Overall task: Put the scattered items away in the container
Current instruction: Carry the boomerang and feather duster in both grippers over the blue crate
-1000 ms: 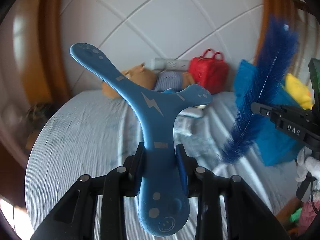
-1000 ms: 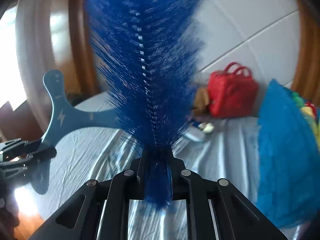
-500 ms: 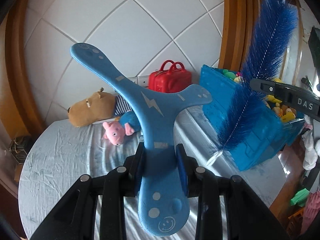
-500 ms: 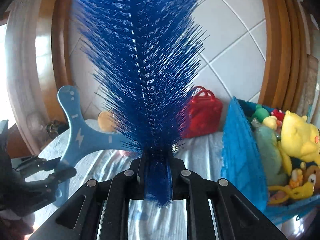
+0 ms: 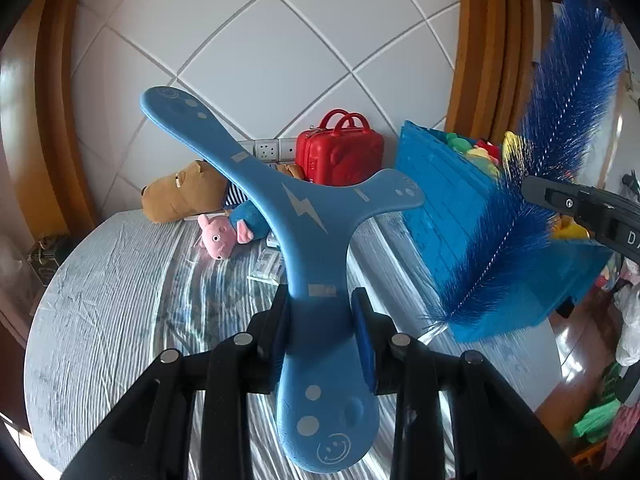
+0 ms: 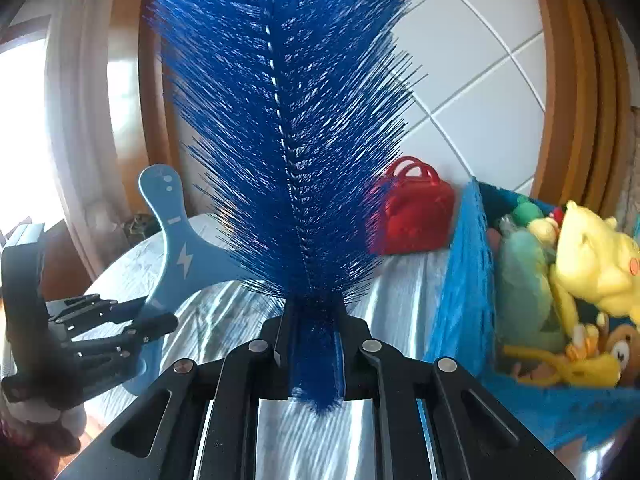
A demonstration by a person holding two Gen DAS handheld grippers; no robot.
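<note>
Gripping one blade of a flat, three-armed light-blue foam boomerang (image 5: 308, 216), the left gripper (image 5: 320, 312) was clamped shut above the table. Right gripper (image 6: 312, 332) pinched a dark-blue bristle brush (image 6: 288, 128) at its base. Both looked light; bristles would flex. The blue toy-filled crate (image 6: 464, 280) stood just beside.

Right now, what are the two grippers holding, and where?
Left gripper: blue boomerang, by one arm near its tip. Right gripper: blue bristle brush, by its bottom end.
</note>
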